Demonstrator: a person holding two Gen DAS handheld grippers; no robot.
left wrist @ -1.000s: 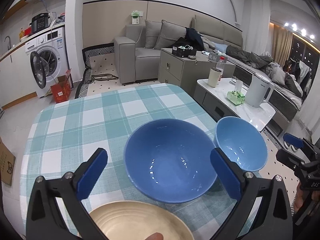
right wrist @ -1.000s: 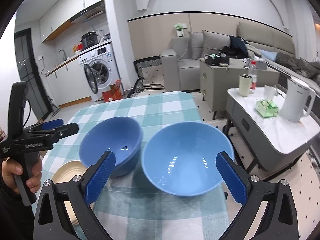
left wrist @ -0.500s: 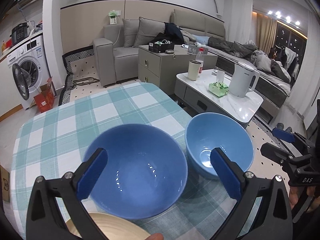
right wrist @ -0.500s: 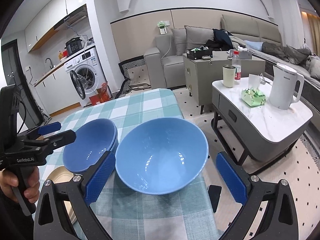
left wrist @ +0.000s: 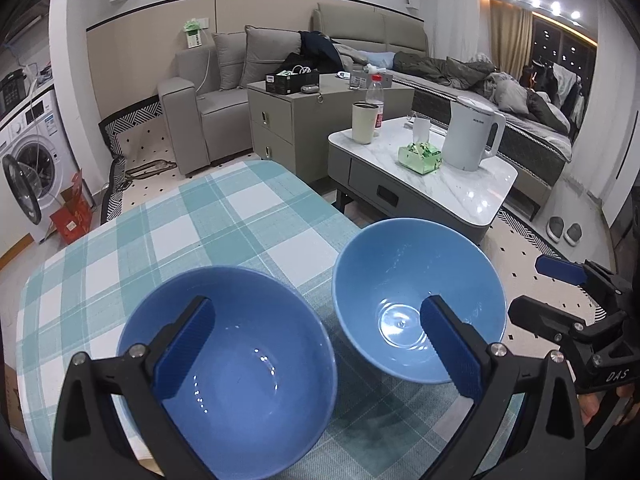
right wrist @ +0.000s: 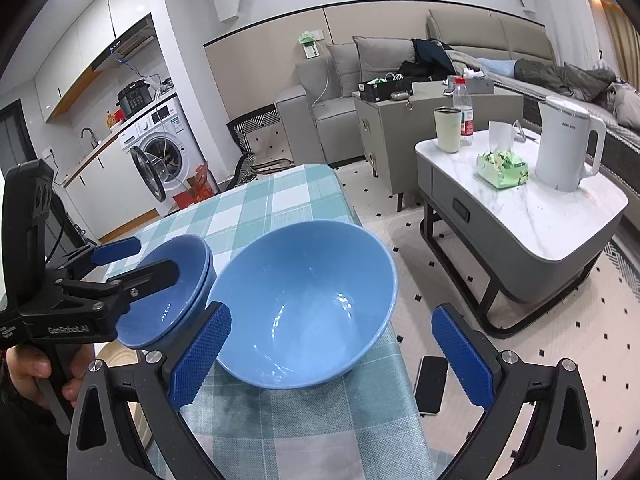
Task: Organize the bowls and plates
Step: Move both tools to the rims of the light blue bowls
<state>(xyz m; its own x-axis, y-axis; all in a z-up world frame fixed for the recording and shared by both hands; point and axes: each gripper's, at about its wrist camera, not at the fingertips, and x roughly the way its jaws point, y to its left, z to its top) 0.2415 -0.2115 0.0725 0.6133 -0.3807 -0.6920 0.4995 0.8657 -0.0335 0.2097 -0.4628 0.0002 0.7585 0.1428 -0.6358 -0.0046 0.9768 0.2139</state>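
Observation:
A dark blue bowl point(left wrist: 228, 372) sits on the checked tablecloth point(left wrist: 224, 216), under my left gripper point(left wrist: 318, 350). That gripper is open, with one finger over the dark bowl and the other over the light blue bowl point(left wrist: 416, 300) beside it. In the right wrist view the light blue bowl point(right wrist: 304, 304) stands by the table's right edge, its near rim between the fingers of my open right gripper point(right wrist: 330, 356). The dark blue bowl point(right wrist: 172, 292) shows a double rim there, like two nested bowls. The left gripper point(right wrist: 140, 260) hovers above it. The right gripper point(left wrist: 540, 292) is right of the light bowl.
A sliver of a beige plate point(right wrist: 120, 358) shows under the dark bowl, near a hand. A phone point(right wrist: 430, 384) lies on the floor by the table edge. A marble coffee table point(right wrist: 520, 216) with a white kettle point(right wrist: 564, 148) stands to the right.
The left gripper has swung right, so both bowls now fill its view and the beige plate has dropped out. The right gripper has come lower and closer around the light blue bowl.

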